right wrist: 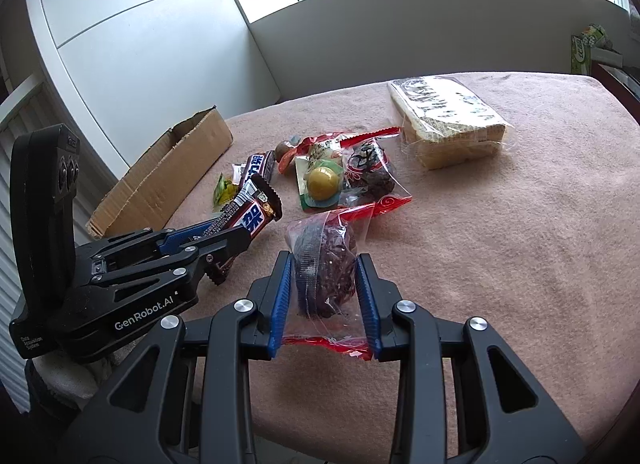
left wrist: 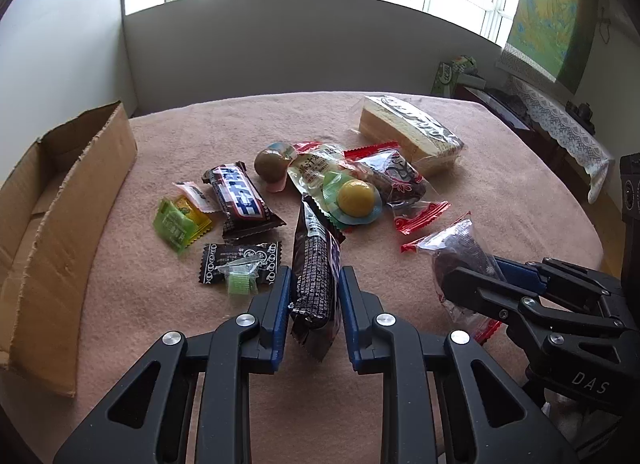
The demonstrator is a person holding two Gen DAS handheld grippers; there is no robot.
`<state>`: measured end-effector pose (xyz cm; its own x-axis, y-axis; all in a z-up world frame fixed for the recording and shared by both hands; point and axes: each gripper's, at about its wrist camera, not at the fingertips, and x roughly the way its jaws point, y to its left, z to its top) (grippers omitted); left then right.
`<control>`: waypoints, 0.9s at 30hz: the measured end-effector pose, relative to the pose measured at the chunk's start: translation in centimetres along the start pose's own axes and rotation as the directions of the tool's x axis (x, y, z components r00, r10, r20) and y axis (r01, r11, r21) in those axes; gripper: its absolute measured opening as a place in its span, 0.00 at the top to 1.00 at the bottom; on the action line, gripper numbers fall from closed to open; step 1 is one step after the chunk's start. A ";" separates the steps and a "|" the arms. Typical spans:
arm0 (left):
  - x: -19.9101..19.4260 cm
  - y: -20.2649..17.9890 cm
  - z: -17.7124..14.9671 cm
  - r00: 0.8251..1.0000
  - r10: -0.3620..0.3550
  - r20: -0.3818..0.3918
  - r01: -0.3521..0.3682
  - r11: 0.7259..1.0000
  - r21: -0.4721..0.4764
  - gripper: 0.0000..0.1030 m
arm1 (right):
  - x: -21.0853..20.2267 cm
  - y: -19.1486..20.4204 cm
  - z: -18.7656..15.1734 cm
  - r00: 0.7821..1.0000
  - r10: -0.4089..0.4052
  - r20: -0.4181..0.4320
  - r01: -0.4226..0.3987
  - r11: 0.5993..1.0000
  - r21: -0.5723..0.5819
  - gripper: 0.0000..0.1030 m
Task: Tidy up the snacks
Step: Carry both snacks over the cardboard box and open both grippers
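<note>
My left gripper (left wrist: pixel 315 288) is shut on a dark chocolate bar (left wrist: pixel 316 264), its far end tilted up over the pink cloth; the same bar (right wrist: pixel 250 219) shows in the right wrist view, held by the left gripper (right wrist: pixel 230 242). My right gripper (right wrist: pixel 325 276) is shut on a clear bag with red ends holding a dark cake (right wrist: pixel 326 264). From the left wrist view that bag (left wrist: pixel 460 260) sits in the right gripper (left wrist: pixel 468 280) at the right. Loose snacks lie in a heap: a second chocolate bar (left wrist: pixel 242 199), a yellow ball candy (left wrist: pixel 356 197), a wrapped sponge cake (left wrist: pixel 412 131).
An open cardboard box (left wrist: pixel 60 199) lies on its side at the table's left edge, also seen as the box (right wrist: pixel 168 171) beyond the left gripper. Small green and black sweets (left wrist: pixel 236 264) lie near the left fingers. The pink cloth (right wrist: pixel 520 244) covers the table.
</note>
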<state>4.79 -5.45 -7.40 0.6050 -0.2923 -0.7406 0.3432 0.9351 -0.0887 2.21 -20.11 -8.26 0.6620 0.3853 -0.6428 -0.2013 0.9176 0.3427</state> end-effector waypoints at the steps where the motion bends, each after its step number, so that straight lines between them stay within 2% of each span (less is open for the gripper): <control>1: -0.3 0.2 0.0 1.000 0.005 0.009 -0.005 1.000 -0.006 0.79 | 0.0 0.2 0.2 1.000 -0.001 0.003 0.001 1.000 0.000 0.68; 10: -3.5 2.6 0.4 0.993 0.047 0.106 -0.040 0.997 -0.066 0.79 | 0.3 3.5 2.7 0.999 0.009 0.054 -0.006 0.999 -0.050 0.68; 21: -8.5 8.2 0.0 0.960 0.150 0.235 -0.106 0.976 -0.188 0.79 | 2.7 10.5 7.1 0.993 0.079 0.092 -0.067 0.989 -0.135 0.68; 27: -9.2 11.5 -1.1 0.950 0.200 0.238 -0.142 0.961 -0.238 0.79 | 5.1 14.3 8.3 0.992 0.099 0.078 -0.083 0.979 -0.186 0.68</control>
<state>2.38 8.17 -2.28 0.8147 -0.1387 -0.5631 0.0724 0.9877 -0.1385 8.73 -5.82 -0.94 0.6936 0.4651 -0.5501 -0.3860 0.8847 0.2614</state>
